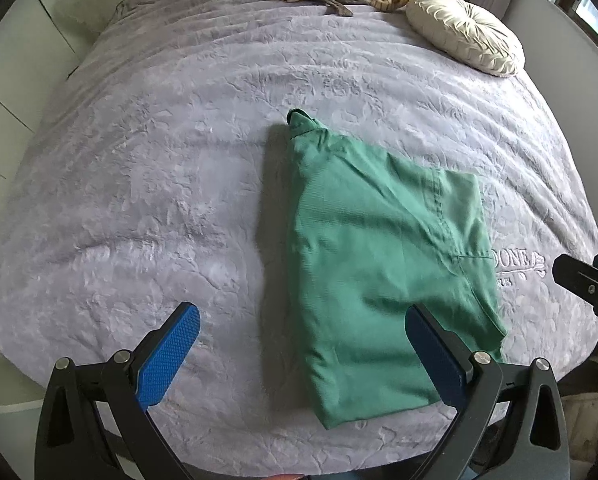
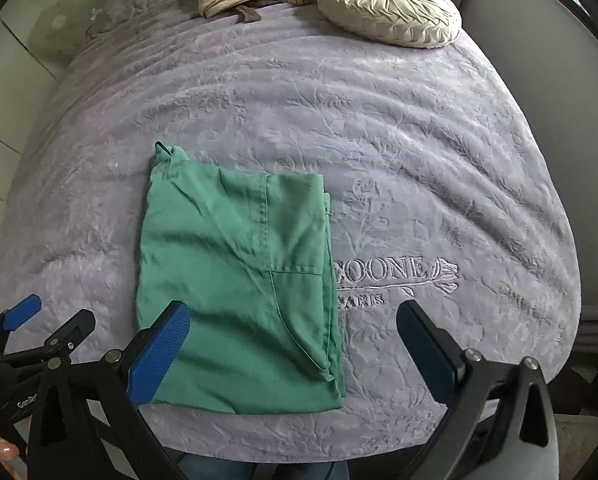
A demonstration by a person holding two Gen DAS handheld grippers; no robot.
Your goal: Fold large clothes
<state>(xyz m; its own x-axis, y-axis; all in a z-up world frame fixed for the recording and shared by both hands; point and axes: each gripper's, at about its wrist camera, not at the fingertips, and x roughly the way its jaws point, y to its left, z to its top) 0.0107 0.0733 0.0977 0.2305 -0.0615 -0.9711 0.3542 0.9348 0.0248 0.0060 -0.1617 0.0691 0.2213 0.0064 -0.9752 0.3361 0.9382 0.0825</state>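
Folded green garment (image 2: 239, 280) flat on the lilac bedspread (image 2: 419, 160), both my claws off it.

My right claw (image 2: 293, 350) is spread wide above its near edge; my left claw (image 1: 303, 354), likewise spread and empty, hangs over its left side.

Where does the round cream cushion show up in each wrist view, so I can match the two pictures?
Left wrist view: the round cream cushion sits at the upper right, near the bed's far edge.
Right wrist view: the same cushion is at top, right of centre.
Shared landmark: the folded green garment on the lilac bedspread.
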